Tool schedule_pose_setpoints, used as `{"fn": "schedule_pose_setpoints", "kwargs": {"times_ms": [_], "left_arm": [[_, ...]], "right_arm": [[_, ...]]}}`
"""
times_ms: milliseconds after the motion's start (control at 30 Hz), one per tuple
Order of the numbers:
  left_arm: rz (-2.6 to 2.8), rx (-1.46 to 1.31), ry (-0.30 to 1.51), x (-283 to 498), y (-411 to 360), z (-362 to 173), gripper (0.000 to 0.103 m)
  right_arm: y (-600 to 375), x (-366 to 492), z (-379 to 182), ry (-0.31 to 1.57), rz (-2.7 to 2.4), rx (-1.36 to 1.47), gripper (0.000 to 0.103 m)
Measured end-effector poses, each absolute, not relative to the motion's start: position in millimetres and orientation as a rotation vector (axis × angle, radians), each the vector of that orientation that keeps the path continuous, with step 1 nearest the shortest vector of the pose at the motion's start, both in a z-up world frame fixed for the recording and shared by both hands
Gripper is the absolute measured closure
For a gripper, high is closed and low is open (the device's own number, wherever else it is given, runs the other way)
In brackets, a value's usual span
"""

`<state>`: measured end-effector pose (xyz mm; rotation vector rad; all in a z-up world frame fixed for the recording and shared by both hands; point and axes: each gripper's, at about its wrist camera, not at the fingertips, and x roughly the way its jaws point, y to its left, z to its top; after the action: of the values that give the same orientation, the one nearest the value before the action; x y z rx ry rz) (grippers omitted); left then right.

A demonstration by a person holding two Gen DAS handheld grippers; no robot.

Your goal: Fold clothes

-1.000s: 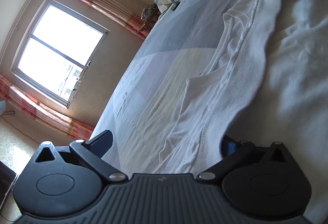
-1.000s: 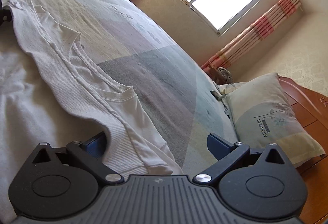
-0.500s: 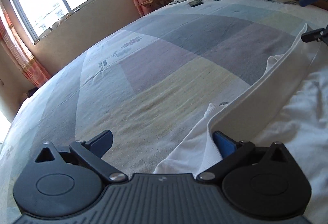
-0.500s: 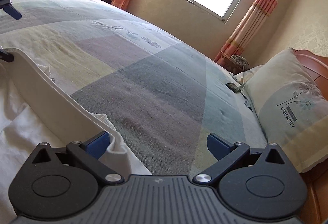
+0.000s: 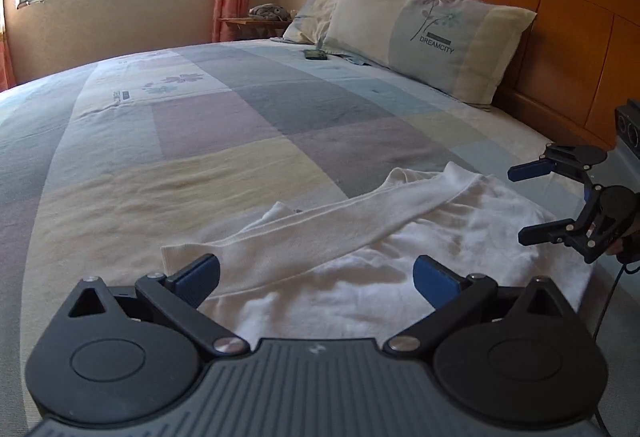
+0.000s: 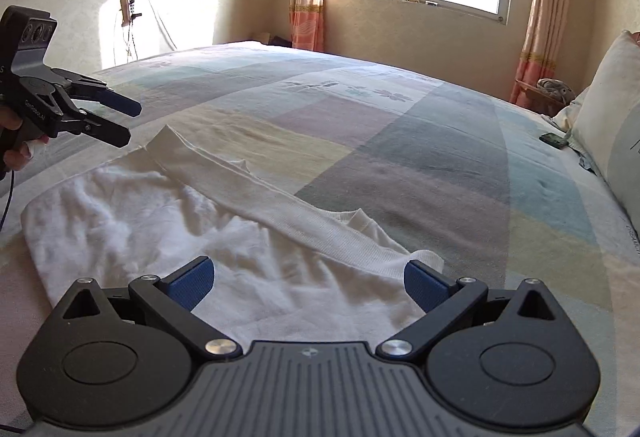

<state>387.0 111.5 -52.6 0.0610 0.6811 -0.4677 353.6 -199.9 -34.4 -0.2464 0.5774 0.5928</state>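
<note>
The bed [image 5: 224,125] past the shirt [image 5: 360,237] is wide and bare, so there is lots of room to reach that way. The pillow [image 5: 432,37] and headboard [image 5: 560,49] block the far end. A small dark thing [image 5: 315,55] lies near the pillow. The left gripper [image 5: 316,277] and right gripper [image 6: 308,277] hang above the shirt, well apart, jaws wide.

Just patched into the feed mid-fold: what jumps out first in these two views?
A white garment lies rumpled on the near edge of the patchwork bedspread, with one ribbed band folded diagonally across it. Both grippers hang open over it, holding nothing: the left gripper at one end, the right gripper at the other. Behind, a DREAMCITY pillow leans on the wooden headboard.
</note>
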Motion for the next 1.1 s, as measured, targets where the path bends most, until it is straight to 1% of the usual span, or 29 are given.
{"fn": "schedule_pose_setpoints", "kwargs": {"times_ms": [67,100,200,267,333,400,500,600,667,700,767,900,1000,1100], "left_arm": [[-0.404,0.048,0.751,401,113,-74,0.001],[-0.381,0.033,0.785,405,115,-80,0.002],[-0.365,0.019,0.819,400,117,-80,0.002],[-0.368,0.046,0.794,383,115,-66,0.002],[-0.409,0.068,0.740,360,113,-51,0.002],[-0.452,0.079,0.720,343,107,-44,0.001],[-0.483,0.071,0.737,325,100,-51,0.001],[-0.448,0.034,0.811,314,103,-73,0.002],[-0.423,0.032,0.791,295,112,-85,0.002],[-0.421,0.047,0.779,286,114,-86,0.001],[-0.408,0.080,0.811,273,114,-84,0.001],[-0.424,0.096,0.781,265,109,-67,0.001],[-0.440,0.048,0.722,278,98,-52,0.001],[-0.442,-0.056,0.719,305,91,-52,0.001]], "right_arm": [[-200,358,-46,0.605,0.578,-0.236,0.000],[-203,362,-52,0.624,0.562,-0.219,0.000],[-221,369,-64,0.693,0.512,-0.128,0.000],[-235,368,-66,0.721,0.481,-0.067,0.000],[-246,356,-56,0.721,0.440,-0.032,0.000],[-252,338,-43,0.678,0.476,0.025,0.000],[-246,312,-35,0.655,0.561,0.078,0.000],[-235,289,-50,0.701,0.583,0.060,0.000],[-241,271,-64,0.717,0.564,0.056,0.000],[-246,262,-71,0.715,0.554,0.058,0.000],[-256,245,-80,0.712,0.537,0.061,0.000],[-259,235,-61,0.727,0.508,0.059,0.000],[-247,245,-40,0.652,0.518,0.050,0.000],[-218,271,-27,0.603,0.512,0.021,0.000]]}}
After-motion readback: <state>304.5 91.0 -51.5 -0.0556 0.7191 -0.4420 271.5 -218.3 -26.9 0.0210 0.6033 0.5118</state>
